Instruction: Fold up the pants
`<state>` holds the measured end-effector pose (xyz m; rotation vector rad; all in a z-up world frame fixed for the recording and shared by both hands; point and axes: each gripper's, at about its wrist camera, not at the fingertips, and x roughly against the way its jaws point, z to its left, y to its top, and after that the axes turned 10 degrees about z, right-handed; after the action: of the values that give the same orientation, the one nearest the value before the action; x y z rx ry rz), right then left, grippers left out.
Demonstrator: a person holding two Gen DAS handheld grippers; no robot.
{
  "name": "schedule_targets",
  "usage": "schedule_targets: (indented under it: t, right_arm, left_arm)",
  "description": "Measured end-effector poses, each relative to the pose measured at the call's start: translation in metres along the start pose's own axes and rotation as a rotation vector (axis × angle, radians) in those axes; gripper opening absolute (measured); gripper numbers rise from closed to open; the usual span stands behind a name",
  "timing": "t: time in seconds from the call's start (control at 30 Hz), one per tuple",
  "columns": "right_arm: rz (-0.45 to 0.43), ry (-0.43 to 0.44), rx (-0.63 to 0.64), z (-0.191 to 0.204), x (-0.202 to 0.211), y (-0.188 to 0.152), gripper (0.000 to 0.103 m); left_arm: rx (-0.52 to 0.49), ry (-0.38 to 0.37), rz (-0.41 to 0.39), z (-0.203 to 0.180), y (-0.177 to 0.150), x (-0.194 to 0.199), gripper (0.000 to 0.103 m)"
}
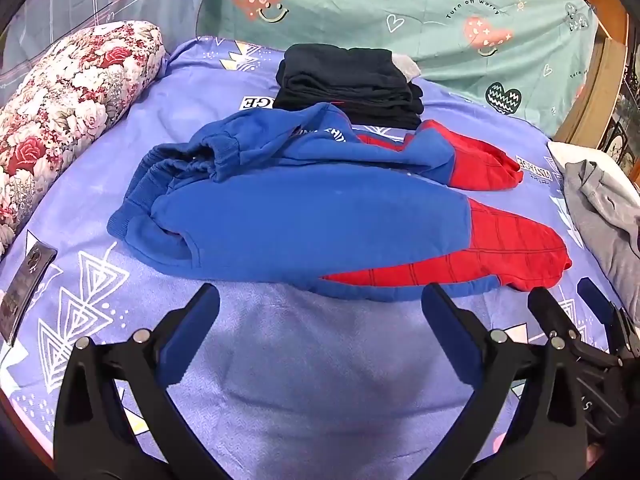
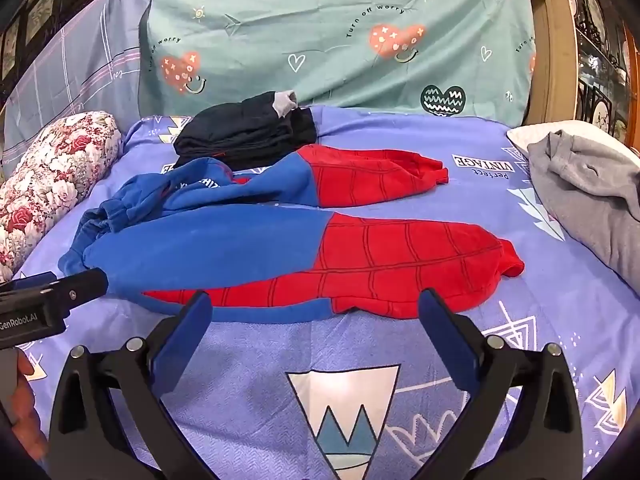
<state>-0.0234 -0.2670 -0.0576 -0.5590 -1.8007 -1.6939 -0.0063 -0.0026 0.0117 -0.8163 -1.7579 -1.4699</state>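
The left claw [image 1: 320,304] and right claw [image 2: 316,308] both gape wide, holding nothing, just short of the blue-and-red pants [image 1: 304,220] spread across the middle of the bed [image 1: 304,360]. Behind them sits a folded dark stack [image 1: 348,84]; a grey garment [image 2: 592,192] lies at the bed's right edge, a floral bolster [image 1: 68,108] along its left.

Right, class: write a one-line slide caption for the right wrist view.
Open right gripper poised before blue-and-red pants spread on a purple bedsheet, black folded stack behind.
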Motion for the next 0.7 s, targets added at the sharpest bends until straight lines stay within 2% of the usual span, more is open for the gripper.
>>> schedule_targets:
  t: [0.7]
  right_arm:
    - [-0.002,0.025,-0.009,0.0063,0.0021,-0.0042,0.102]
  left_arm:
    - [0.001,-0.003,-0.016,-0.002,-0.0096,0.0017,0.101]
